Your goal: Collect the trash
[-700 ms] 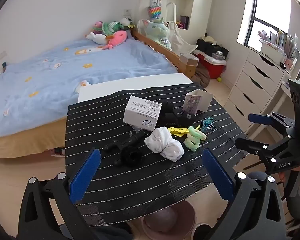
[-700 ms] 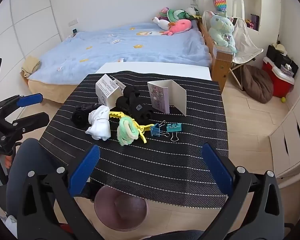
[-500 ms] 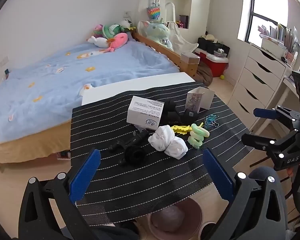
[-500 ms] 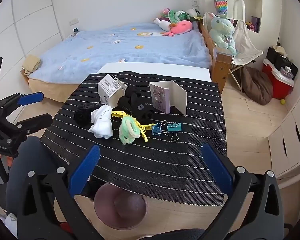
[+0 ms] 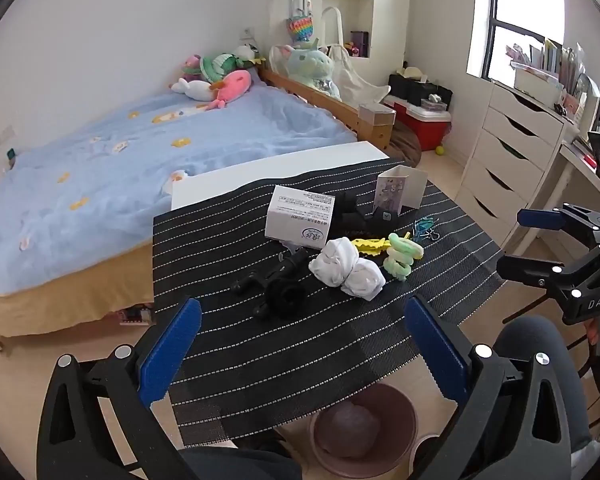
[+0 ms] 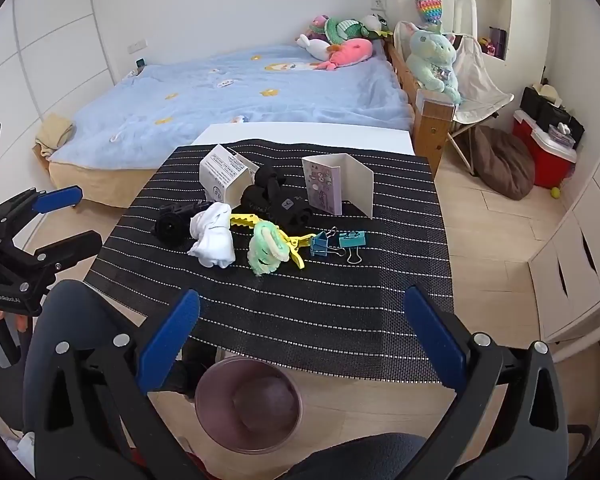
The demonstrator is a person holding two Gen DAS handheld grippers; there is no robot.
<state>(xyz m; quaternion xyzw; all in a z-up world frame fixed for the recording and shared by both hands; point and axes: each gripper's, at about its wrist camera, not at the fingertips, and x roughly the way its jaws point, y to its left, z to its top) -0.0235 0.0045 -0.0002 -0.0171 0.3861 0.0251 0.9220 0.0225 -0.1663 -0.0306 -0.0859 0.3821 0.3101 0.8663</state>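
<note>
- Ahead of both sets of jaws, on the black striped mat point(image 6: 340, 312), lies the clutter I have to sort: a white carton point(image 5: 300, 222), a wad of white tissue point(image 5: 346, 268), a green coil point(image 5: 402, 254), a yellow clip point(image 6: 244, 221), two teal binder clips point(image 6: 338, 242), black items and a folded card point(image 6: 338, 188).
- My left gripper point(image 5: 304, 354) has its jaws spread wide with nothing between them; it hangs back from the mat's near edge, which I judge to be a survey pose before choosing a piece.
- My right gripper point(image 6: 302, 346) is the same: jaws fully apart, empty, tipped down toward the mat.
- Below and just behind the jaws in both views sits the pink bin point(image 6: 249, 408), on the floor at the mat's near edge. I take it that it is put there so trash can drop straight down once lifted off.
- The tissue wad is nearest the left jaws, slightly right of their centre line; the carton stands just beyond it. Both look like the likeliest trash.
- The card stands upright on its fold, farthest from the jaws.
- Writing: the carton carries small printed lines and a blue round logo, too small for me to read. The right gripper's body, seen from the left wrist, shows "DAS". The card bears small cartoon figures.
</note>
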